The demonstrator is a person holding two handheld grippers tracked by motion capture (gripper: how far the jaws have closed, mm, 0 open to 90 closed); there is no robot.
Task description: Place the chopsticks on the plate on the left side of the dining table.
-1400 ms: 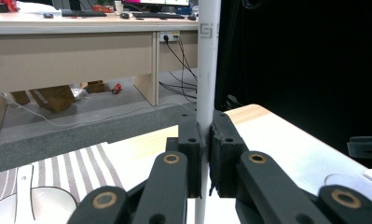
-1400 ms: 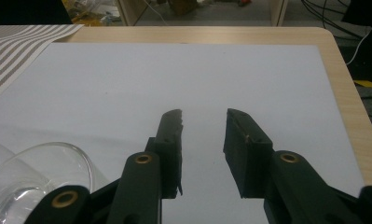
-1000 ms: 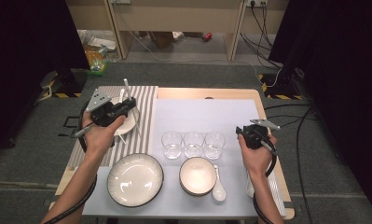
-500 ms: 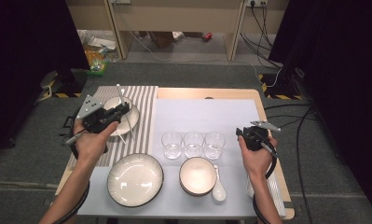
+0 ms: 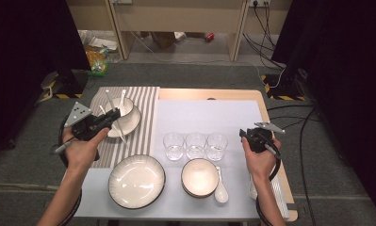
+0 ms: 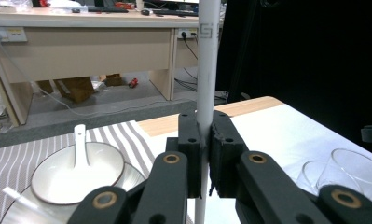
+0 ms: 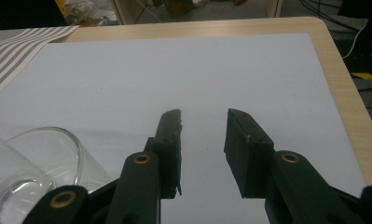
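I am holding a white chopstick (image 6: 207,70) pinched upright between the jaws of my left gripper (image 5: 111,119), just over the small bowl (image 5: 129,118) on the striped mat (image 5: 143,101). I judge I am carrying it off to lay beside a place setting; the next move needs a steady swing toward the white mat (image 5: 209,117) without tilting the stick. That small bowl is holding a white spoon (image 6: 79,144). The wide bowl (image 5: 136,181), three glasses (image 5: 195,145) and the near bowl (image 5: 200,176) are sitting empty. My right gripper (image 7: 203,128) is hanging spread, holding nothing.
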